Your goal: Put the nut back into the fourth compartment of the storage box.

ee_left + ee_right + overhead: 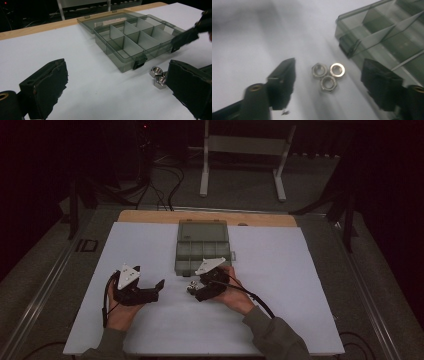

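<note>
Three steel hex nuts [328, 74] lie bunched on the white table sheet, just in front of a smoky clear compartment box [186, 251] whose lid is folded back. My right gripper [329, 71] hovers over the nuts [190, 288], open, a jaw on either side of the cluster and neither pad touching it. The left gripper [155, 291] rests to the left, open with nothing between its jaws, pointing at the nuts [158, 76] and the box [117, 53]. In the left gripper view, a jaw of the right gripper [185, 39] reaches in by the box's near corner.
The box's compartments [139, 37] look empty and its black latch [139, 62] faces the nuts. A bare wooden strip [150, 216] runs behind the white sheet [280, 285]. Beyond the table stand a white frame [240, 150] and cables on the floor.
</note>
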Available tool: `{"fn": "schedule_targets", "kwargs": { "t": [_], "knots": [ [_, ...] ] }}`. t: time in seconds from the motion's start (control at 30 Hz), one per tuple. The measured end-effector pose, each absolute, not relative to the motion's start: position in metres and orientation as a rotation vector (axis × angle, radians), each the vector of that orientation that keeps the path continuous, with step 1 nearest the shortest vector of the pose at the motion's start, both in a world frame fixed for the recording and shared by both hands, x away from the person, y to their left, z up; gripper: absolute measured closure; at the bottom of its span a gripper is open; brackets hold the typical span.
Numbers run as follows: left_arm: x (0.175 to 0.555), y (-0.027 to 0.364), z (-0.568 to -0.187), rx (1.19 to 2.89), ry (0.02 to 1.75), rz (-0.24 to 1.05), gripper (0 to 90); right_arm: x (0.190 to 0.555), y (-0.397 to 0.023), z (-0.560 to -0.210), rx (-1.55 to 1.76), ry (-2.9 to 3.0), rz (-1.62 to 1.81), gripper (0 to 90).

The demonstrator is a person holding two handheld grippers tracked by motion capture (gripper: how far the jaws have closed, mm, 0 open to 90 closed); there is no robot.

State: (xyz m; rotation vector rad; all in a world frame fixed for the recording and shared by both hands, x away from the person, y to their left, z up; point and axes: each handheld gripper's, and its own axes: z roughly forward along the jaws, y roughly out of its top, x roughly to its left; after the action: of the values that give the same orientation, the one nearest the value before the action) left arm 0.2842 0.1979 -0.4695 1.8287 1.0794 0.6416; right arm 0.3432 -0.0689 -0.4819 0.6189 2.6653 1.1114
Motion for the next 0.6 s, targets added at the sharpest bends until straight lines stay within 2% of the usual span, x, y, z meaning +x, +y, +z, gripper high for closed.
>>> {"fn": "schedule_targets", "kwargs": {
  "t": [0.27,0.6],
  "knots": [
    [0.285,0.197,-0.47,1.834,1.079,0.639,4.6,0.351,-0.066,-0.495,0.62,2.713,1.066,49.1],
    [0.285,0.199,-0.471,1.827,1.084,0.64,4.8,0.354,-0.063,-0.509,0.633,2.726,1.011,61.6]
  ]
}}
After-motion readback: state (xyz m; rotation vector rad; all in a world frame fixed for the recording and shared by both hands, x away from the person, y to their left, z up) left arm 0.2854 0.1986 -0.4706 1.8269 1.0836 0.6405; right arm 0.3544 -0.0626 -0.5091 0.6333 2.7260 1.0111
